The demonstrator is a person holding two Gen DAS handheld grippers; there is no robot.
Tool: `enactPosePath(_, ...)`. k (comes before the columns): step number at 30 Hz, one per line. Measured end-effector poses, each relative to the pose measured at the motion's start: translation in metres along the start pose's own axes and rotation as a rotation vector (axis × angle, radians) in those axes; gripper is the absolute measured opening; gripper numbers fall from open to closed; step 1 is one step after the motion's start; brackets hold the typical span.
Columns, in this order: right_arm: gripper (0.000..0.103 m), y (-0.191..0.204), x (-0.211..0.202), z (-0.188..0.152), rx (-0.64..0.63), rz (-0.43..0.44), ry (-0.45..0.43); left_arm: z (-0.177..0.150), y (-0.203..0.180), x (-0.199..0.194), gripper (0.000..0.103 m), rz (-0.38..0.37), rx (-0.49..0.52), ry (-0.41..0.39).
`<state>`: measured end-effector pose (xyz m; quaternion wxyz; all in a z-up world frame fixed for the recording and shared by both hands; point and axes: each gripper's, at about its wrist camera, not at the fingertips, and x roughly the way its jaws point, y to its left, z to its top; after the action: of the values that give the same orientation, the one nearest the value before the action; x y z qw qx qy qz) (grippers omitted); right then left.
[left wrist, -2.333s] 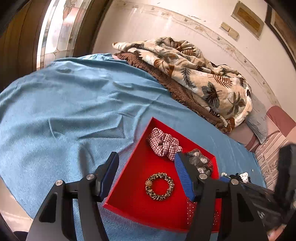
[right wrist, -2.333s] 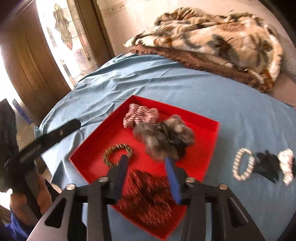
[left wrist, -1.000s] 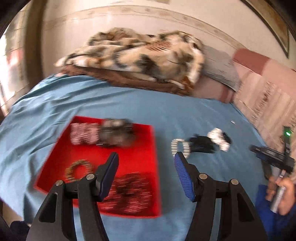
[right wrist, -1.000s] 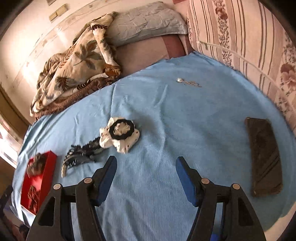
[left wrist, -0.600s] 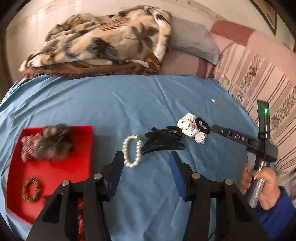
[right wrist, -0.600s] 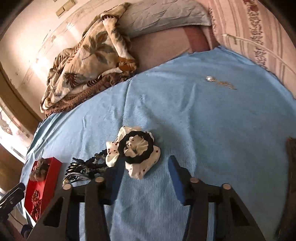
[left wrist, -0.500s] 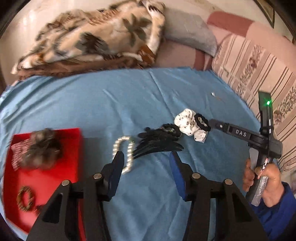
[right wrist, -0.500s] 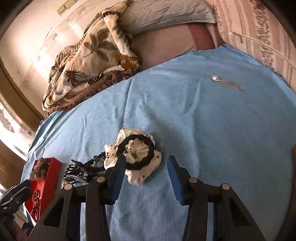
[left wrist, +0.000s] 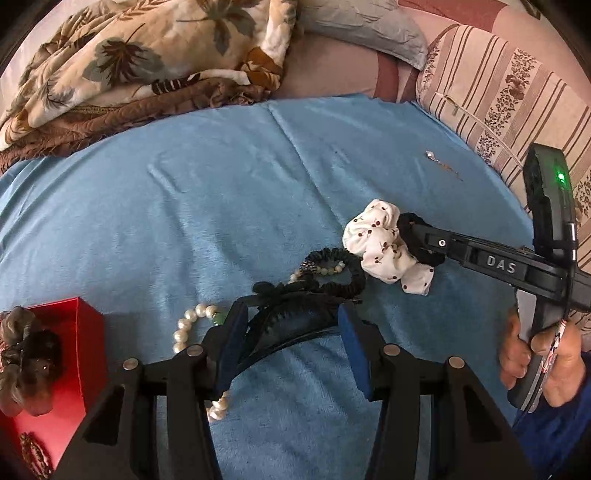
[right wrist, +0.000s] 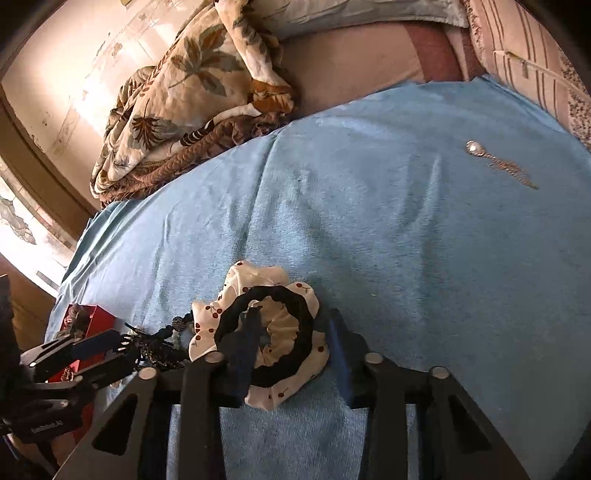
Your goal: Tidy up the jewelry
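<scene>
On the blue bedcover, my left gripper (left wrist: 291, 343) is open, its fingers on either side of a black comb hair clip (left wrist: 291, 325). A pearl bracelet (left wrist: 188, 325) lies to its left and a black beaded scrunchie (left wrist: 332, 266) just beyond. My right gripper (right wrist: 291, 347) is open around a white cherry-print scrunchie (right wrist: 258, 280) with a black scrunchie (right wrist: 295, 325) on top; its left finger sits inside the black ring. The right gripper also shows in the left wrist view (left wrist: 417, 240). A red tray (left wrist: 85, 332) with scrunchies in it sits at the left.
A thin chain with a pendant (right wrist: 498, 162) lies farther off on the bedcover (right wrist: 406, 221). A folded leaf-print blanket (left wrist: 129, 62) and pillows (left wrist: 362, 26) line the far side. A striped cushion (left wrist: 509, 99) stands at the right.
Both grippers have left the red tray and swung right. The left has come down around the black clip, the right around the white and black scrunchies.
</scene>
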<state>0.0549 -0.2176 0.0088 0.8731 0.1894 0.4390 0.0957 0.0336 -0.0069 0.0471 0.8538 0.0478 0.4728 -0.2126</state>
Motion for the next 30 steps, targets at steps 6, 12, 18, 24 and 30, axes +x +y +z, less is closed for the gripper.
enactPosePath(6,0.013,0.001,-0.007,-0.001,0.017,0.024,-0.012,-0.002,-0.01,-0.015,0.0,-0.01,-0.01,-0.019)
enactPosePath(12,0.013,0.0,-0.037,-0.005,0.063,0.039,-0.085,-0.014,-0.017,-0.046,0.0,-0.056,-0.023,-0.061)
enactPosePath(18,0.013,0.005,-0.061,-0.014,0.084,0.052,-0.132,-0.026,-0.015,-0.079,0.0,-0.079,-0.039,-0.096)
enactPosePath(24,0.013,0.017,-0.076,-0.031,0.107,0.107,-0.13,-0.028,-0.006,-0.073,0.054,-0.052,-0.025,-0.083)
enactPosePath(30,0.013,0.029,-0.088,-0.053,0.109,0.176,-0.116,-0.012,-0.007,-0.038,0.056,-0.009,0.051,-0.047)
